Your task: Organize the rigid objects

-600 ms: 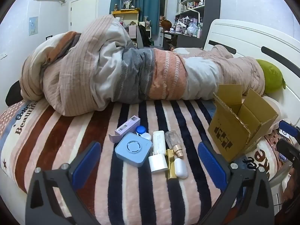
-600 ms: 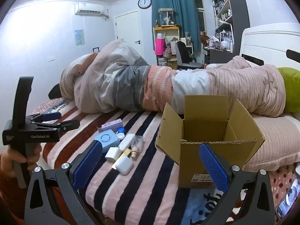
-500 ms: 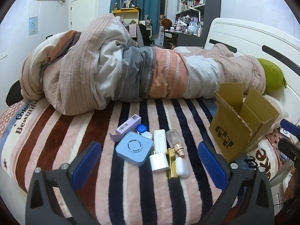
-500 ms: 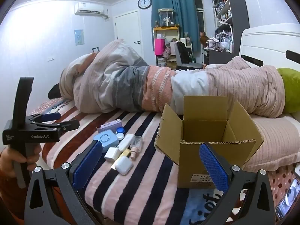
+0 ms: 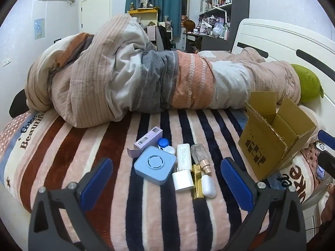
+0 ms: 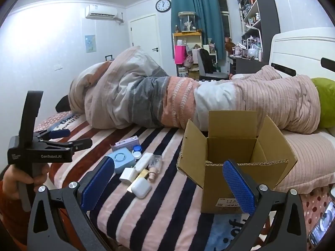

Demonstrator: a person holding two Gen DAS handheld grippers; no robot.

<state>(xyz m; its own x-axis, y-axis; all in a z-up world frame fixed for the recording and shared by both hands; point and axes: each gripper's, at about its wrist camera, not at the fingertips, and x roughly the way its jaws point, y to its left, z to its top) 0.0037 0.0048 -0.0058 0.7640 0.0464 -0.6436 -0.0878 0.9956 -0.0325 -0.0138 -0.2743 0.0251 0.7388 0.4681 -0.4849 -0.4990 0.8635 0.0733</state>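
Note:
A cluster of small items lies on the striped blanket: a blue square device (image 5: pixel 155 167) (image 6: pixel 123 160), a lilac box (image 5: pixel 149 139) (image 6: pixel 127 141), a white charger (image 5: pixel 182 181) (image 6: pixel 128 174), a clear bottle (image 5: pixel 200 155) (image 6: pixel 155 164), a gold tube (image 5: pixel 196 181) and a white earbud case (image 5: pixel 208 186) (image 6: pixel 141 187). An open cardboard box (image 5: pixel 270 138) (image 6: pixel 236 159) stands to their right. My left gripper (image 5: pixel 166 185) (image 6: pixel 71 139) hangs open just short of the cluster, nothing between its pads. My right gripper (image 6: pixel 167 185) is open in front of the box.
A rolled-up duvet (image 5: pixel 146 83) (image 6: pixel 167 102) lies across the bed behind the items. A green pillow (image 5: pixel 307 85) rests against the white headboard (image 5: pixel 282 39). A phone (image 6: pixel 320 228) lies at the bed's right edge. A hand (image 6: pixel 18 179) holds the left gripper's handle.
The left gripper has shifted slightly toward the item cluster; the right view has barely moved. Both grippers stay open.

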